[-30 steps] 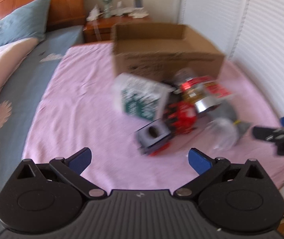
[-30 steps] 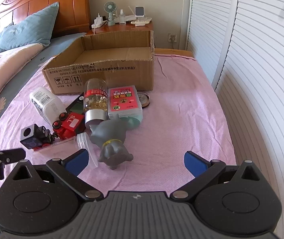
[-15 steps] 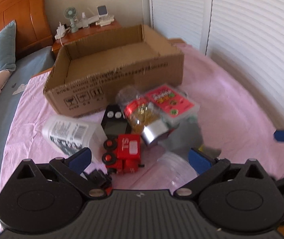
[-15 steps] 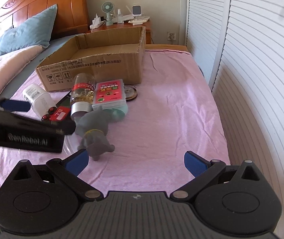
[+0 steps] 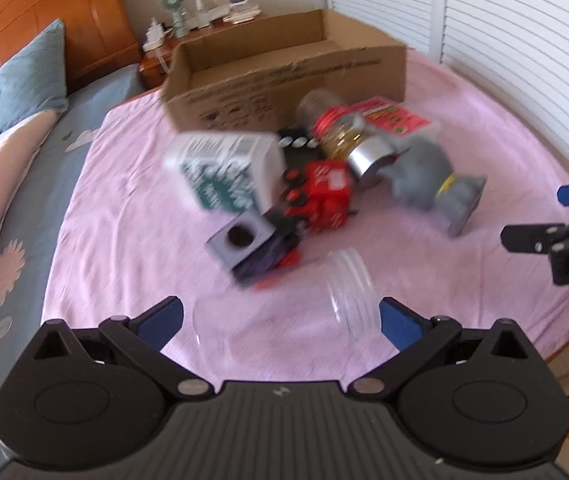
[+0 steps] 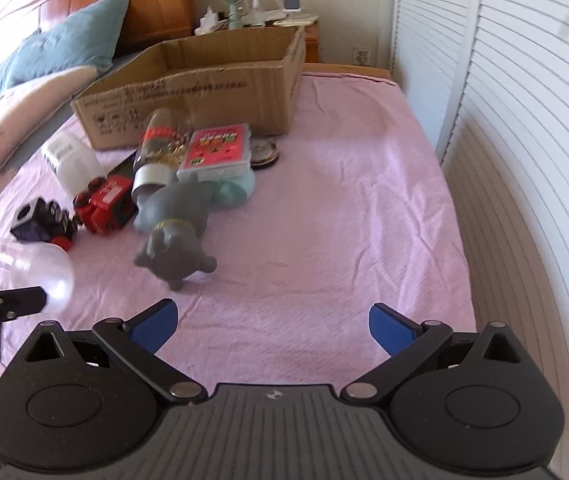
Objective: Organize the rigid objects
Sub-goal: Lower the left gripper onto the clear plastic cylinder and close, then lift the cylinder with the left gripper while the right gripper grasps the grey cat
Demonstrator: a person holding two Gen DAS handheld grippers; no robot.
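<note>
With my left gripper (image 5: 280, 322) spread wide, straddling the clear plastic jar (image 5: 288, 312), light and slippery, I'd grip mid-body; right gripper (image 6: 270, 326) gapes empty.

Clear plastic jar (image 5: 284, 320), cardboard box (image 5: 284, 76)

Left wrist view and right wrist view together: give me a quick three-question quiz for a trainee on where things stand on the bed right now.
1. True or false: the gray toy already sits inside the cardboard box.
2. Which thing lies between the fingers of the left gripper? A) the clear jar B) the red truck C) the white bottle
3. Fill in: the right gripper holds nothing and its jaws stand ____.

Key: 1 false, the toy lies on the pink cover in front of the box. 2 A. 3 open.
</note>
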